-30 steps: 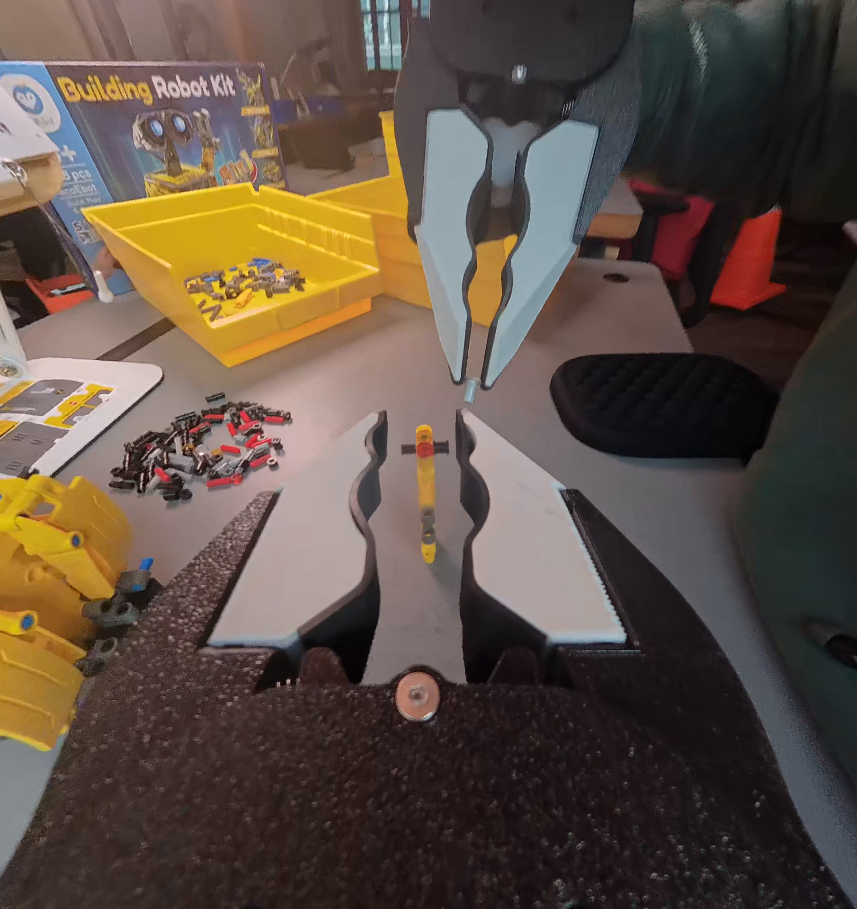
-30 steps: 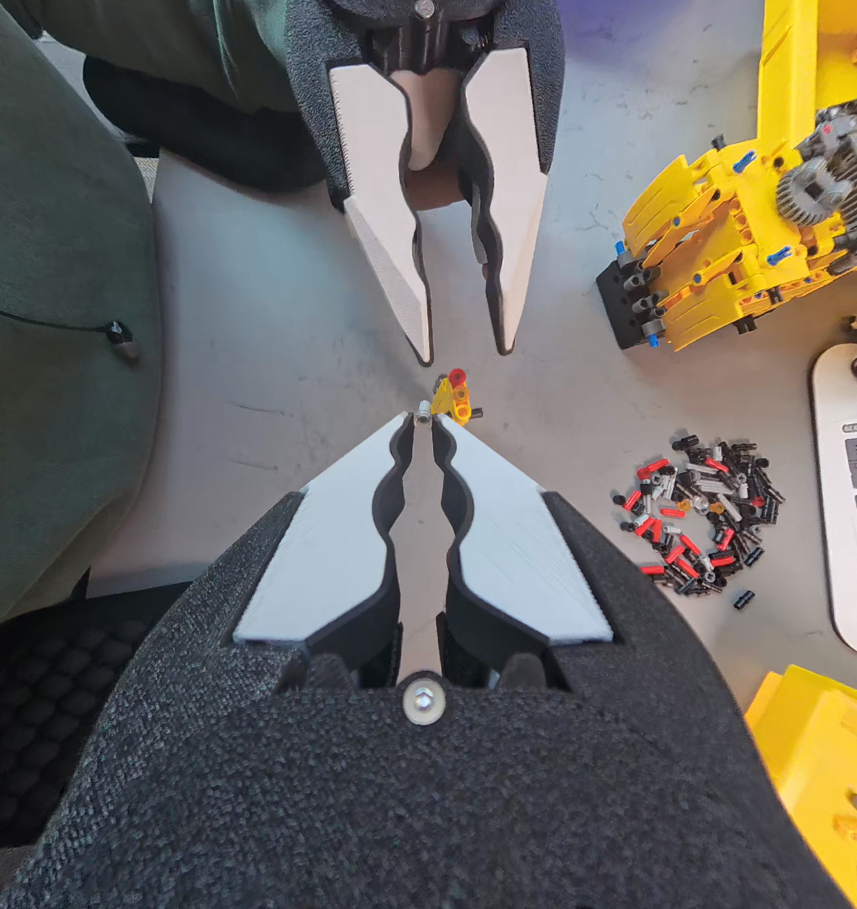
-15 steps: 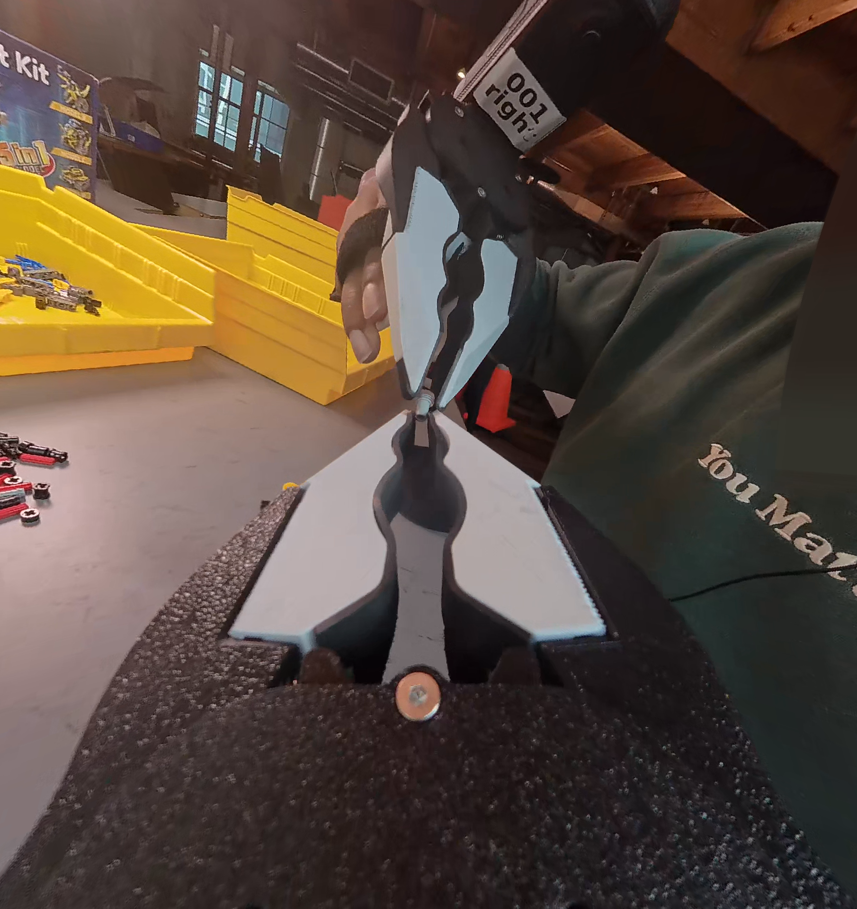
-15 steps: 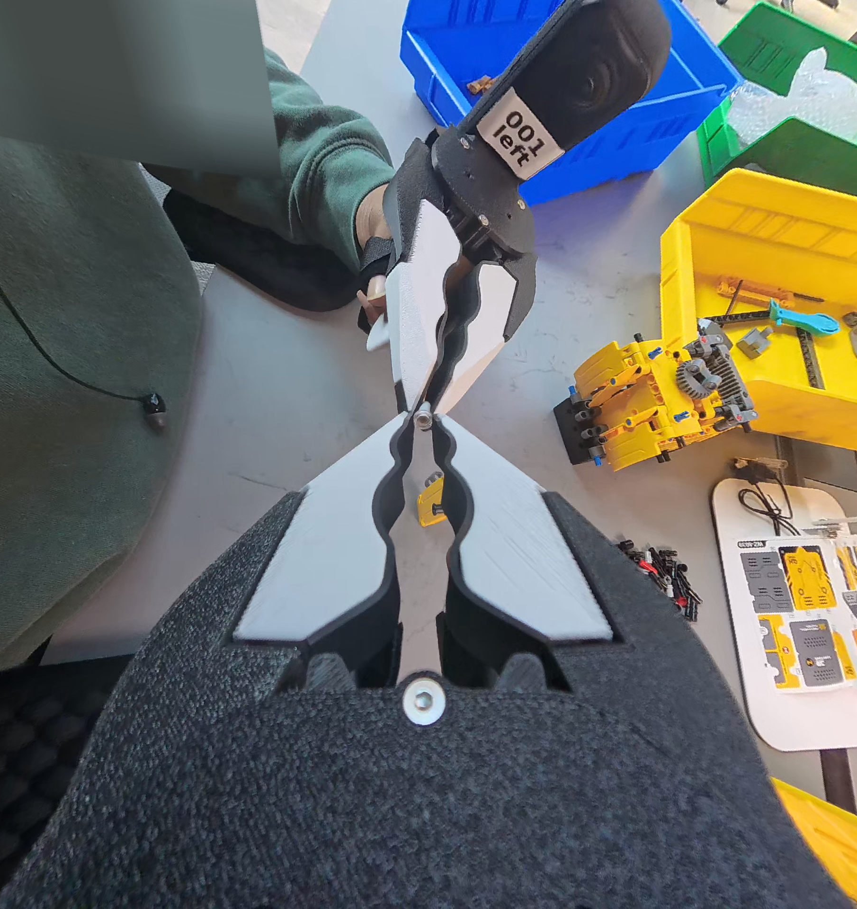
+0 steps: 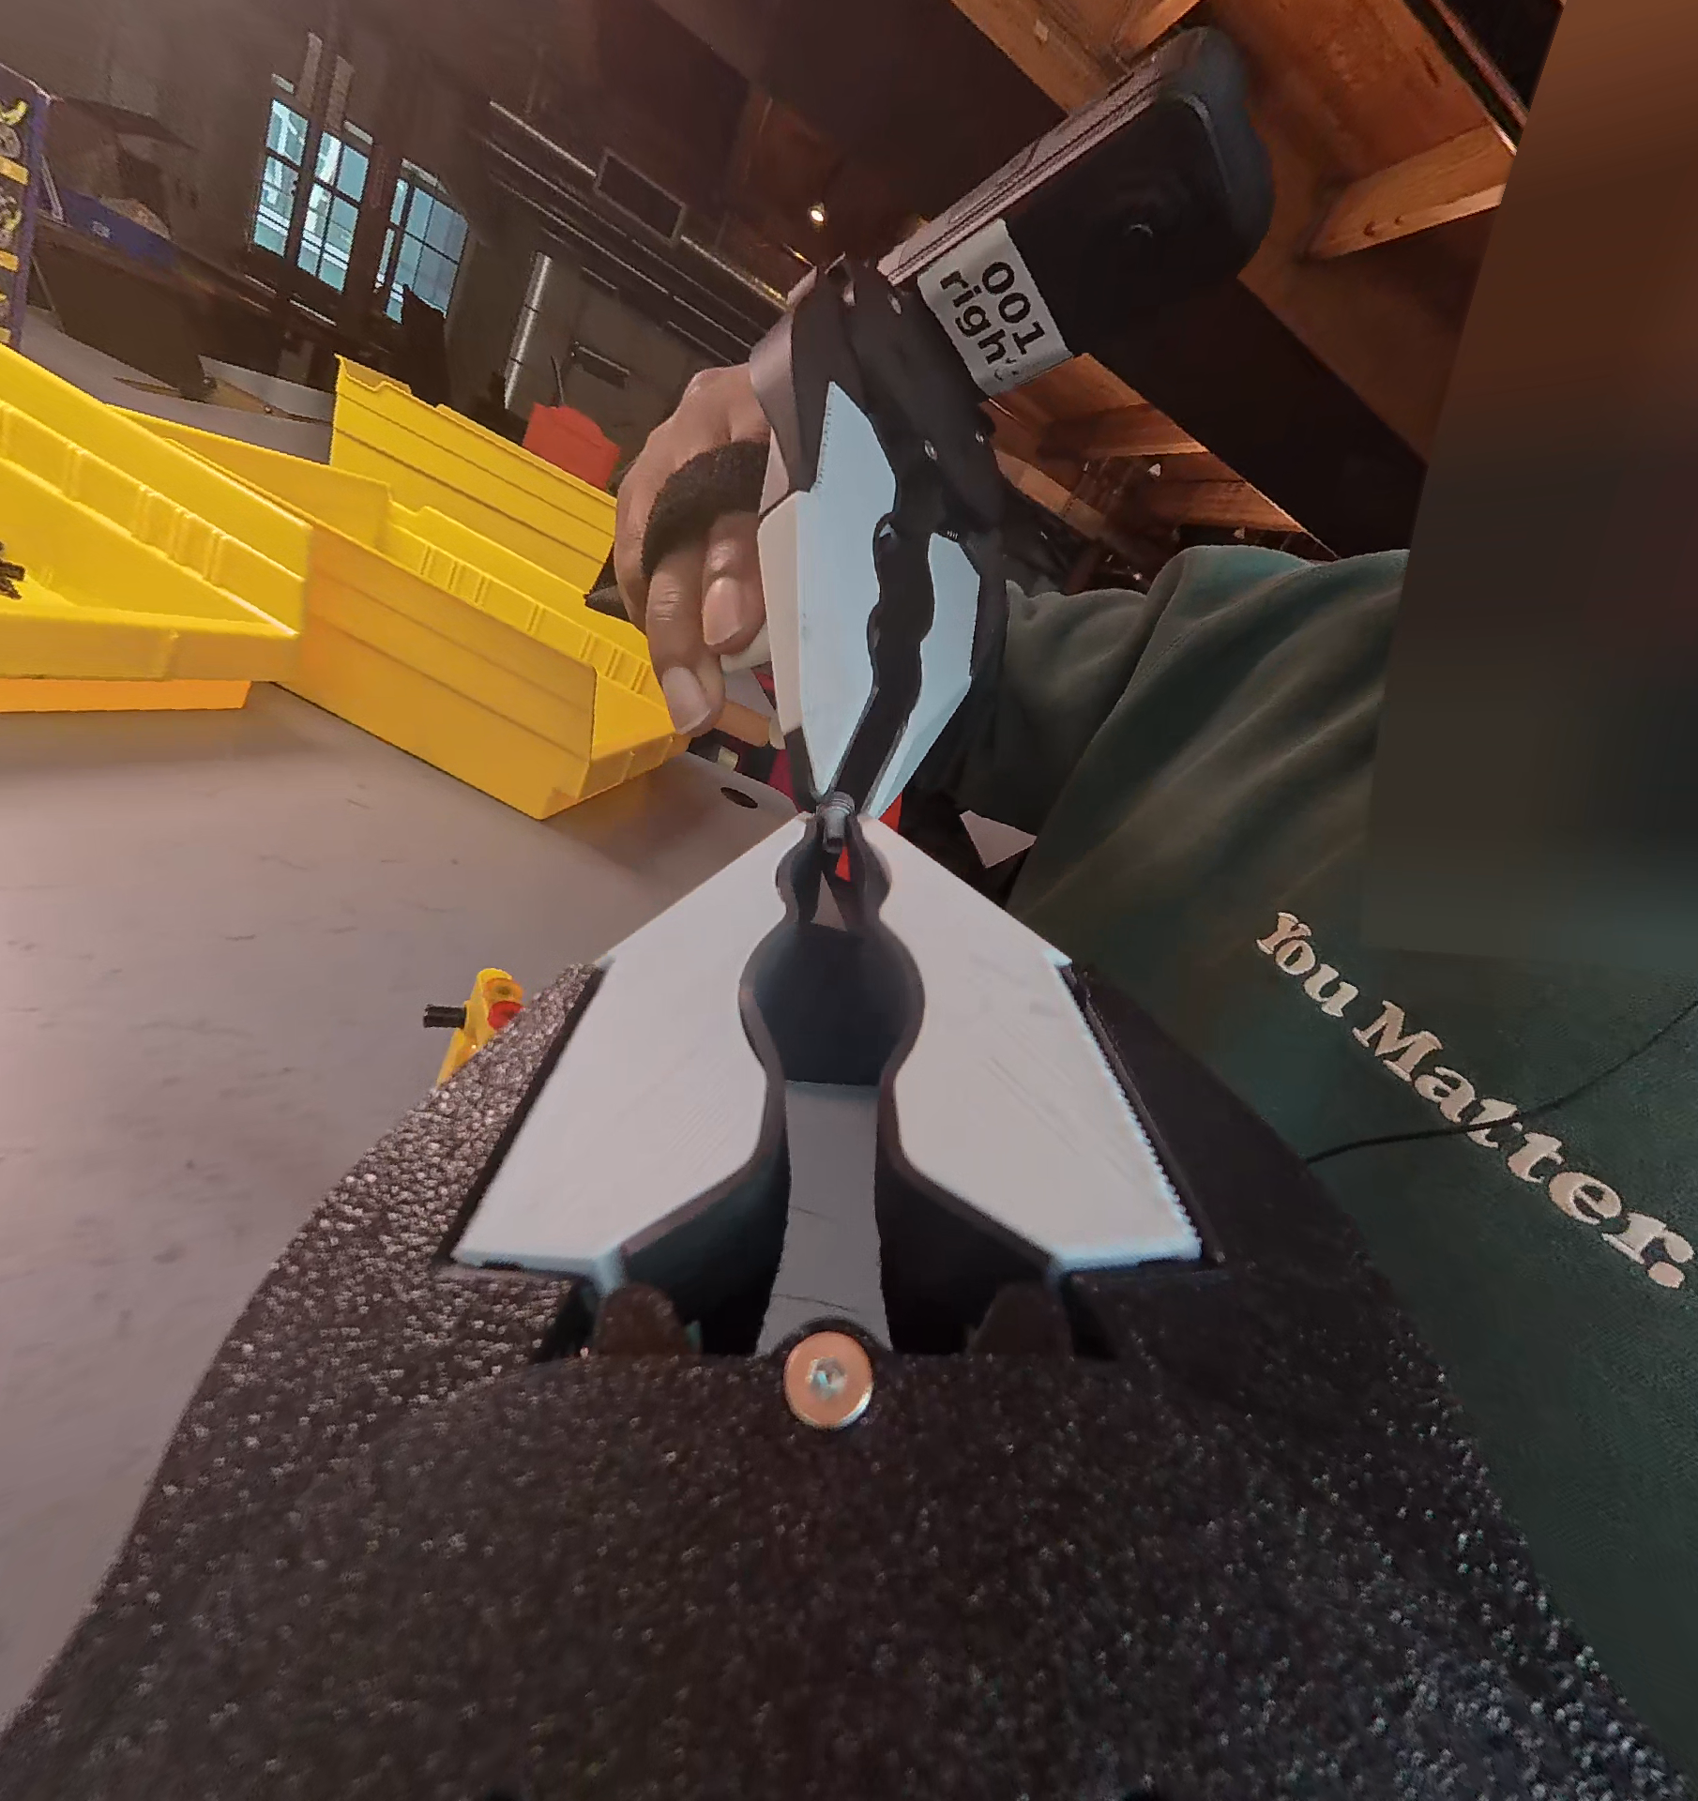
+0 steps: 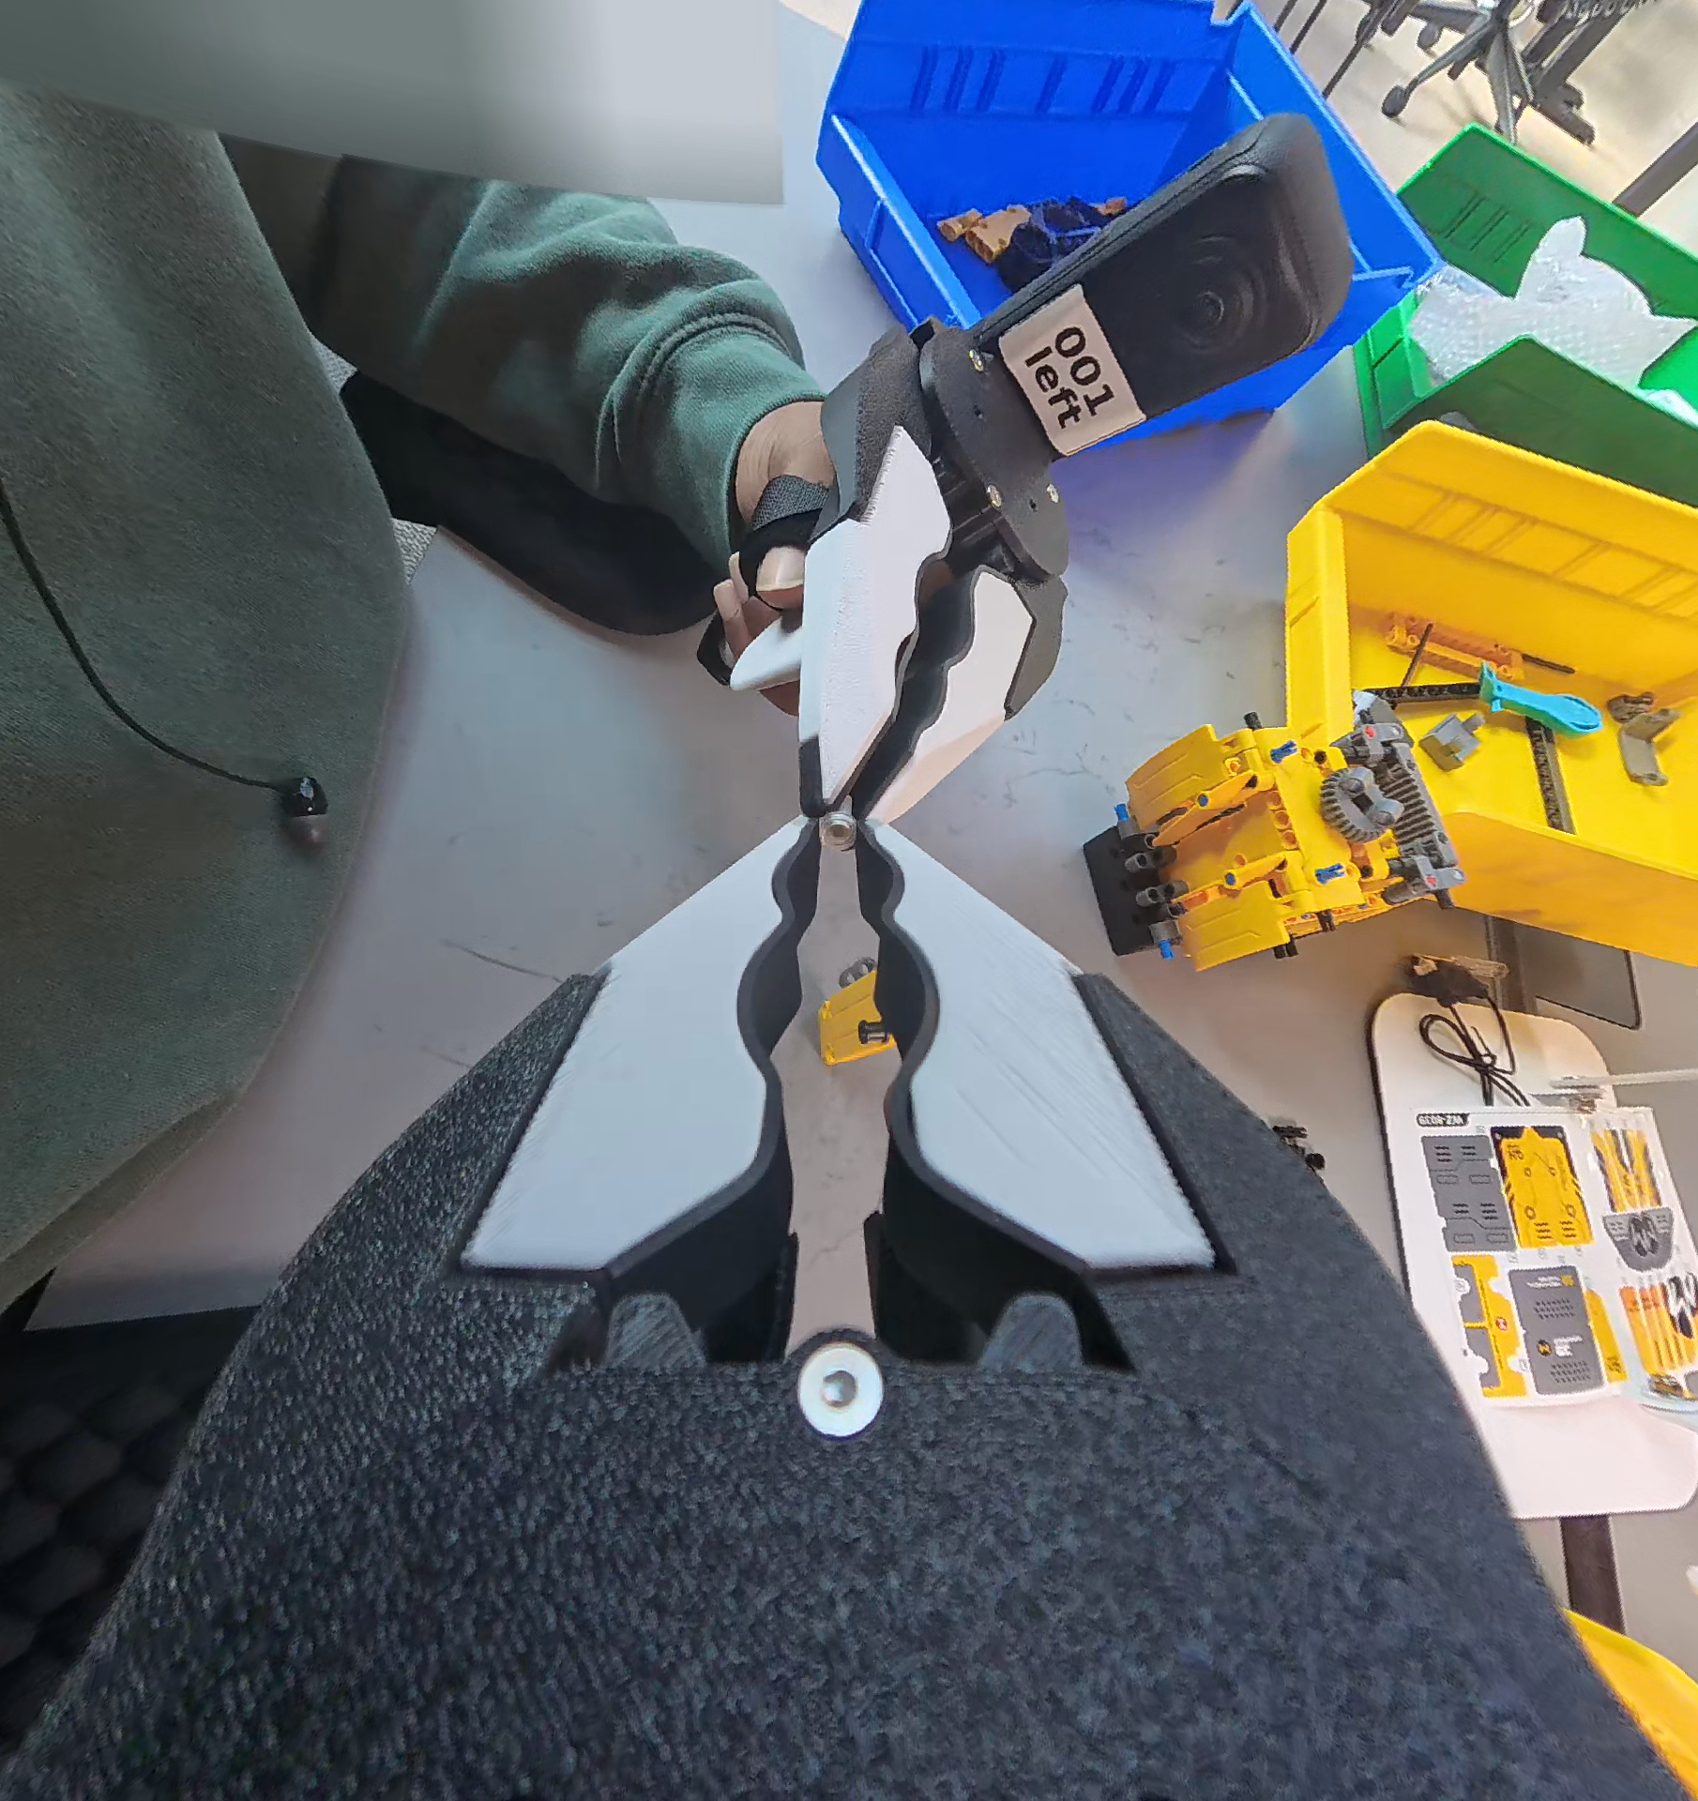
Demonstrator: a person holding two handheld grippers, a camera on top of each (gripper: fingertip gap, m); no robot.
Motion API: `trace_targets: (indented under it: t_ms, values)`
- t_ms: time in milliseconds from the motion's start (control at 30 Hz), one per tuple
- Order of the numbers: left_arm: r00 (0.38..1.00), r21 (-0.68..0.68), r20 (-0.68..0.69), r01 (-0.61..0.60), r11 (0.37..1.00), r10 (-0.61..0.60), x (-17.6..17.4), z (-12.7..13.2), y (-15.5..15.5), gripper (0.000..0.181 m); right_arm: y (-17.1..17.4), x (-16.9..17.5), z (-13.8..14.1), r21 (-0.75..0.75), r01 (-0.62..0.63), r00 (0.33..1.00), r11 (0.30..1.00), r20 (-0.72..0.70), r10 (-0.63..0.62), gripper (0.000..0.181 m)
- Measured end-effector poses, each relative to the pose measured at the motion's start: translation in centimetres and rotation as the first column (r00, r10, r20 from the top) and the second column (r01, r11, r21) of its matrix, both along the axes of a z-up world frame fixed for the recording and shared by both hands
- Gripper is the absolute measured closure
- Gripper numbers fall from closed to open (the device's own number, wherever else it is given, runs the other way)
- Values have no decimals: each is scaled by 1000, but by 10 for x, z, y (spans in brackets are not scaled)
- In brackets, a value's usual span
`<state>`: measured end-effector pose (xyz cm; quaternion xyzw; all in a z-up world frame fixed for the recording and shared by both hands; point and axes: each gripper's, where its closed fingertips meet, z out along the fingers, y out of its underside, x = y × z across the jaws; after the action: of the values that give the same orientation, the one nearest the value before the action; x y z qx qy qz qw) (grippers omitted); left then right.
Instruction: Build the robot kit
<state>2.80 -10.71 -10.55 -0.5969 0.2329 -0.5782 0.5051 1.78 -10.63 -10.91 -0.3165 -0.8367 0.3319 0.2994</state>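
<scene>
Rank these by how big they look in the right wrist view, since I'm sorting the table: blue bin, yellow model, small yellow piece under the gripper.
1. blue bin
2. yellow model, though it lies nearer the camera than the bin, so true sizes may differ more
3. small yellow piece, clearly the smallest, partly hidden behind the right gripper

We saw the left gripper (image 5: 833, 846) and right gripper (image 5: 847, 791) meet tip to tip on a small grey pin (image 5: 835, 817); a yellow piece (image 5: 480, 1014) lay on the table (image 5: 192, 926).
</scene>
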Motion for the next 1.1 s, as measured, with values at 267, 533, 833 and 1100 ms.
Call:
trace_targets:
  t_ms: [267,533,833,1100]
  values:
    - [986,-15,140,97,995,-94,-3,16,-9,176,-10,-3,16,-19,-40,992,999,-119,38,174]
    - [956,-18,238,180,984,-171,0,24,-17,178,-18,-1,24,33,-81,985,996,-149,85,175]
    - [895,116,-326,-282,952,305,-32,-37,39,154,45,-6,-27,154,51,960,987,266,-91,175]
    - [755,205,-562,-268,941,337,-8,-86,51,160,54,-4,-64,212,-15,865,977,493,-94,174]
